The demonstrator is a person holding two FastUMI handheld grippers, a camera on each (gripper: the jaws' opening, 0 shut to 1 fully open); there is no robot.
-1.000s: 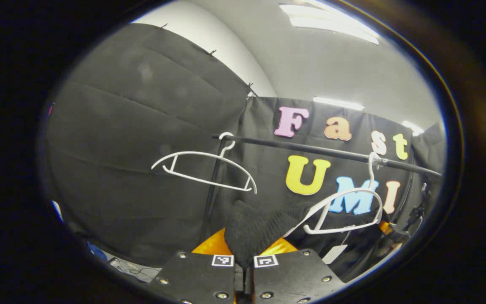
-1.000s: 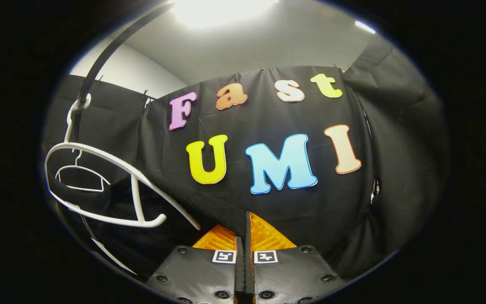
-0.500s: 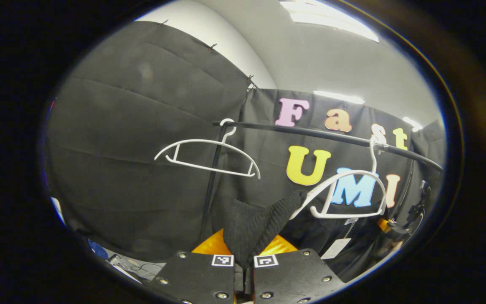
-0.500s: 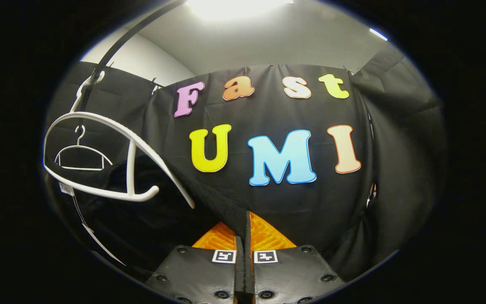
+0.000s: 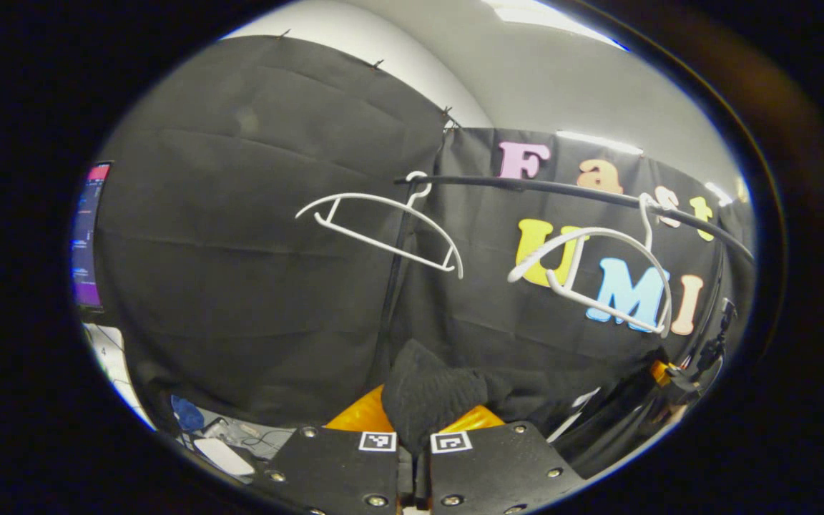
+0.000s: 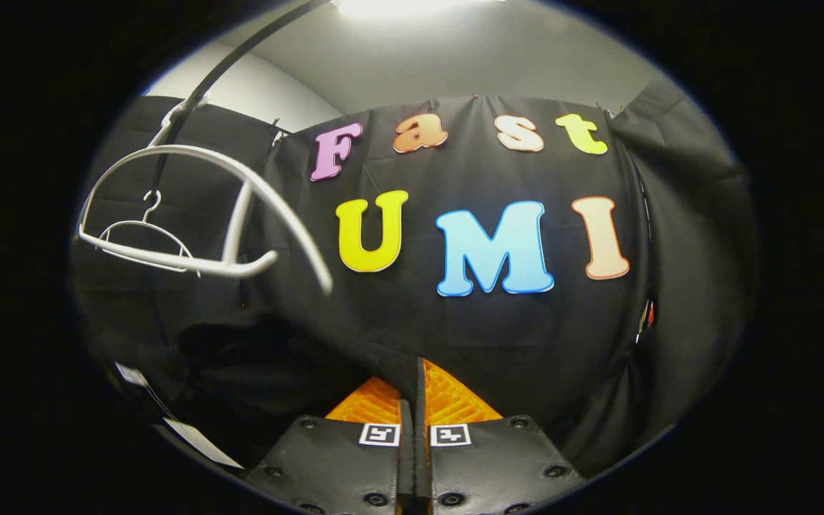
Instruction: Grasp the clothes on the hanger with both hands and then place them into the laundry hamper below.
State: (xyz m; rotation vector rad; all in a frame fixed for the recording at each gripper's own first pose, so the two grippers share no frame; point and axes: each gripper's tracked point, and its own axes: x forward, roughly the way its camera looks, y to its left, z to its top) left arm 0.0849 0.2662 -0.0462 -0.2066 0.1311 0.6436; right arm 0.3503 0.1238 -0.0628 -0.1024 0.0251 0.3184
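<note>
Left gripper view: left gripper [image 5: 414,422] jaws pinch the black garment [image 5: 430,390] at lower centre. Right gripper [image 6: 415,400] jaws clamp its edge; white hanger [image 6: 190,214] hangs bare upper left

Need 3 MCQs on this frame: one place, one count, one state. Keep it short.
1. Where is the black garment relative to the near hanger?
A. draped over it
B. below it, off it
C. above the rail

2. How many white hangers are on the rail?
A. one
B. two
C. three

3. What is the left gripper doing?
A. open, empty
B. shut on the rail
C. shut on the garment

Answers:
1 B: the near hanger hangs bare, with the garment stretched beneath it.
2 B: the near hanger and a far hanger hang there.
3 C: knit fabric is bunched between its orange fingers; the right gripper pinches the garment too.
</note>
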